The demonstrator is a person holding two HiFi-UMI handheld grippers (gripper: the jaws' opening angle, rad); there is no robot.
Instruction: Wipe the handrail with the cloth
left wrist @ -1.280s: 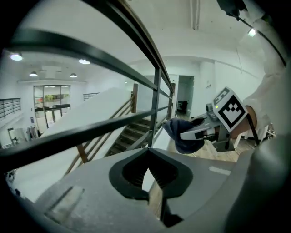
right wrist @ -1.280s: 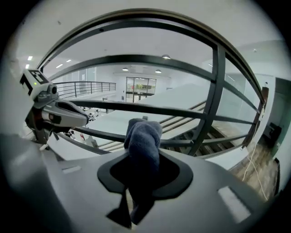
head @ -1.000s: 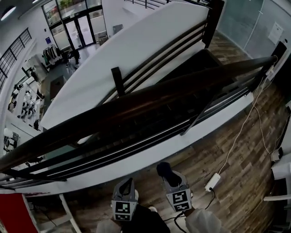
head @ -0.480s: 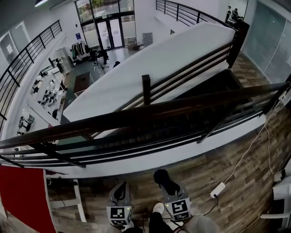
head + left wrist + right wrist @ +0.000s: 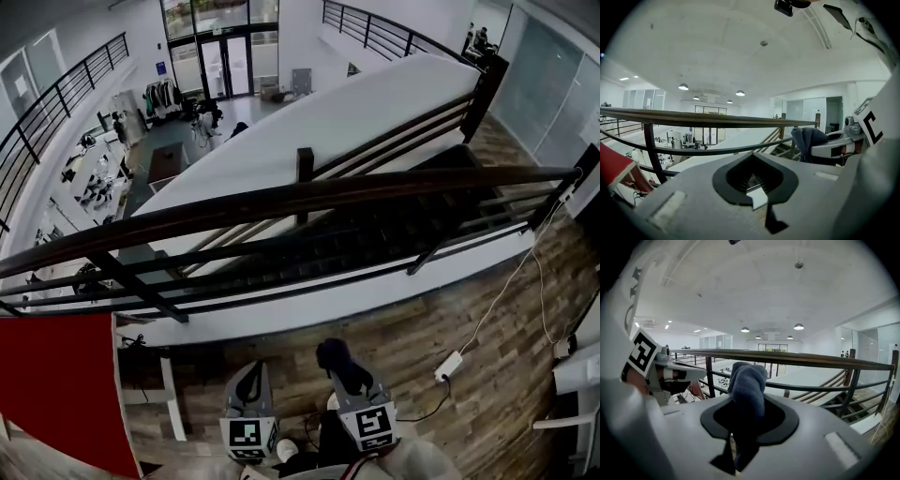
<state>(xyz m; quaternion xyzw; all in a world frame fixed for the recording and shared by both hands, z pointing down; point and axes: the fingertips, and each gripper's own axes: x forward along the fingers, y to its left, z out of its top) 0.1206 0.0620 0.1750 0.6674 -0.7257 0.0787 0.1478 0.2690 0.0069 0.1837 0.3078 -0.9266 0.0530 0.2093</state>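
Observation:
The dark wooden handrail (image 5: 309, 199) runs across the head view from lower left to upper right, above thin black lower rails. Both grippers are low in that view, on the near side of the rail and apart from it. My right gripper (image 5: 341, 364) is shut on a dark blue cloth (image 5: 334, 355), which sticks up from its jaws. In the right gripper view the cloth (image 5: 747, 383) stands bunched in front of the handrail (image 5: 797, 359). My left gripper (image 5: 251, 377) is shut with nothing in it. The left gripper view shows the handrail (image 5: 698, 117) ahead and the cloth (image 5: 805, 141) to the right.
A white power strip (image 5: 449, 366) with its cable lies on the wood floor at the right. A red panel (image 5: 56, 384) stands at lower left. Beyond the rail are a stairwell (image 5: 375, 234) and an open drop to the floor below. A shoe (image 5: 287, 451) shows between the grippers.
The head view has swung, so the handrail sits flatter and the red panel fills more of the lower left. Both grippers stay low near the bottom edge, cloth still held.

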